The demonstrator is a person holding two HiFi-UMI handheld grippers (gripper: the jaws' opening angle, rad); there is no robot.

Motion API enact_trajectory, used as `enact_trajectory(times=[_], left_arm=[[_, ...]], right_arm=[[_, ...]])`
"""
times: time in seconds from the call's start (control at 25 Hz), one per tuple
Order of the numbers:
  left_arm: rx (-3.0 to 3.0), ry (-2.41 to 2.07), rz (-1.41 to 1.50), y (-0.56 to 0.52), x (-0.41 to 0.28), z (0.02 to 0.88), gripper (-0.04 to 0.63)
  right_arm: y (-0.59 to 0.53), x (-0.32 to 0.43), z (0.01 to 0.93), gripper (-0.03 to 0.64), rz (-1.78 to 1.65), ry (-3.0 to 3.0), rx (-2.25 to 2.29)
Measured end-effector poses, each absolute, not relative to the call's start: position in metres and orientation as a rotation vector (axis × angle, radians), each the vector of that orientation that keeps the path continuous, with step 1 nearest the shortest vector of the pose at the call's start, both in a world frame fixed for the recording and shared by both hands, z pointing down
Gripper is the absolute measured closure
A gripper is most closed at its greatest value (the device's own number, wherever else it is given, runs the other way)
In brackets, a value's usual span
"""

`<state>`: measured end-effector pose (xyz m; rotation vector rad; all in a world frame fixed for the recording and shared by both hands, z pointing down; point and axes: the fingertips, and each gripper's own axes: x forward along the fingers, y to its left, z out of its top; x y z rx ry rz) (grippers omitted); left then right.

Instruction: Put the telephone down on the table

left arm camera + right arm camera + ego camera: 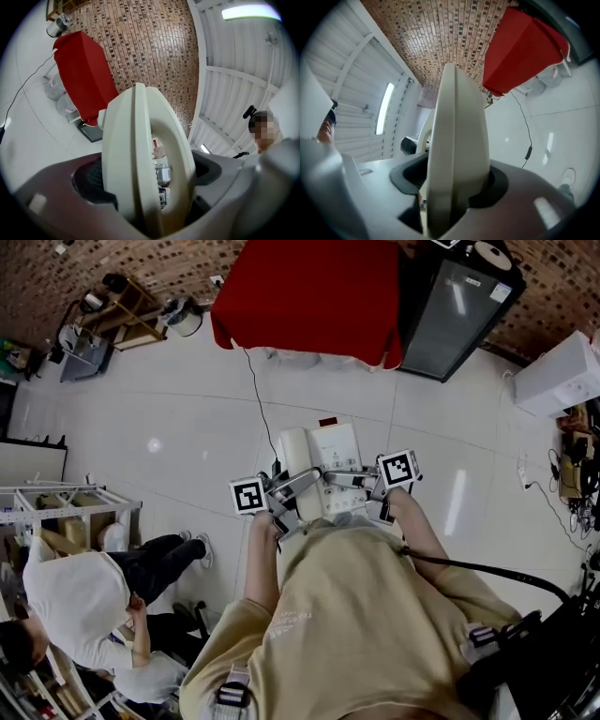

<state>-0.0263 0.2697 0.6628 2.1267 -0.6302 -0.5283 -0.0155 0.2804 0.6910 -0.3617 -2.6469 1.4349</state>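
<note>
A cream telephone (319, 470) is held in the air in front of the person, above the white floor. My left gripper (281, 495) is shut on its left side and my right gripper (367, 482) is shut on its right side. In the left gripper view the phone's edge (140, 159) fills the gap of the left gripper (145, 197), clamped on both sides. In the right gripper view the phone's edge (457, 154) is likewise clamped in the right gripper (450, 187). The table with a red cloth (309, 292) stands further ahead, also seen as the red table (84, 75) and the red table (520, 51).
A black cabinet (455, 310) stands right of the red table. A cable (255, 399) runs across the floor from the table. A person in white (75, 596) crouches at the lower left beside a shelf rack (56, 507). A white box (562, 371) sits at the right.
</note>
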Motion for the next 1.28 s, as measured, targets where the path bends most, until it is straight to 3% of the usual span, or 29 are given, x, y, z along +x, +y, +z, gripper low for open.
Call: enact_trajectory(times=[0.56,0.72,0.84,1.28], left_arm=[[2.091,-0.544,-0.482,0.199,-0.060,0.684,0.135],[2.100,-0.481,-0.457,0.150,-0.096,0.674,0.135],[2.115,-0.438,-0.447,0.114,-0.132,0.651,0.135],[2.159,-0.313,-0.379,0.009,-0.233,0.623,0.135]], right_arm=[[0.220,-0.045,0.731,0.380,1.790,-2.470,-0.195],[0.166,-0.086,0.697,0.377,1.561,-2.656,-0.160],[0.133,-0.120,0.693,0.377,1.693,-2.589,-0.077],[0.022,-0.229,0.669,0.368,1.518,-2.749,0.058]])
